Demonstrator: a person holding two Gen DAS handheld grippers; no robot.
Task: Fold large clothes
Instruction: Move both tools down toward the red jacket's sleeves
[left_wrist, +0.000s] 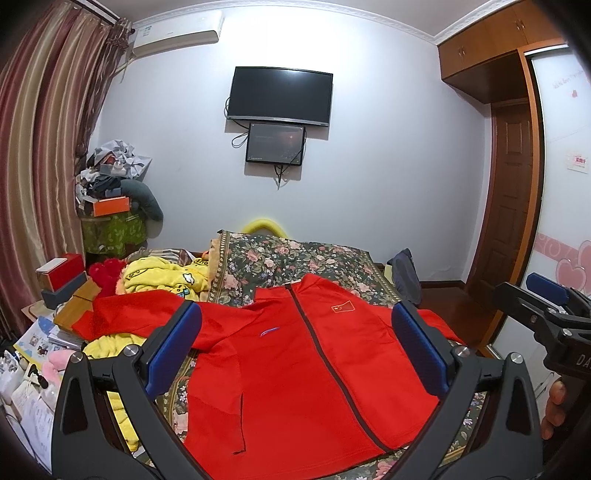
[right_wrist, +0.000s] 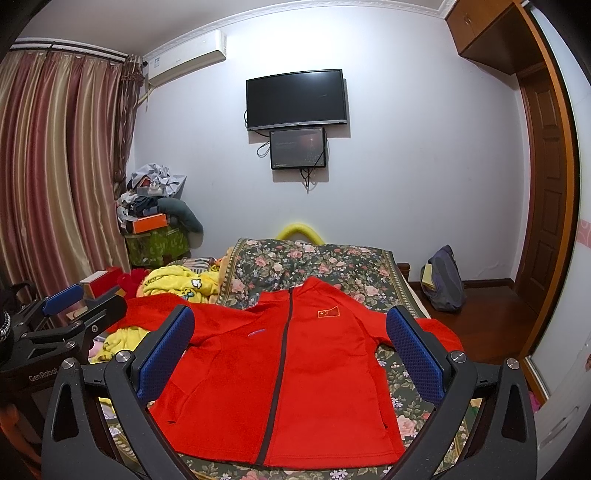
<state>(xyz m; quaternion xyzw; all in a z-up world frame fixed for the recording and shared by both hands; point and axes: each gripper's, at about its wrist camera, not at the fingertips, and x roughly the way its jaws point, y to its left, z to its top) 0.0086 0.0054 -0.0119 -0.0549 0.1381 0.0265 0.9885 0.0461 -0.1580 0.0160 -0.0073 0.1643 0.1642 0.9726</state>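
Jacket hem (near edge) behind claw mounts

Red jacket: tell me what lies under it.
The red jacket lies on the floral bedspread; its left sleeve drapes over a yellow blanket. What lies beneath its middle is hidden.

"GenRobot" is printed in pale letters on the left gripper body, and the letters "DA" show on the right gripper body.
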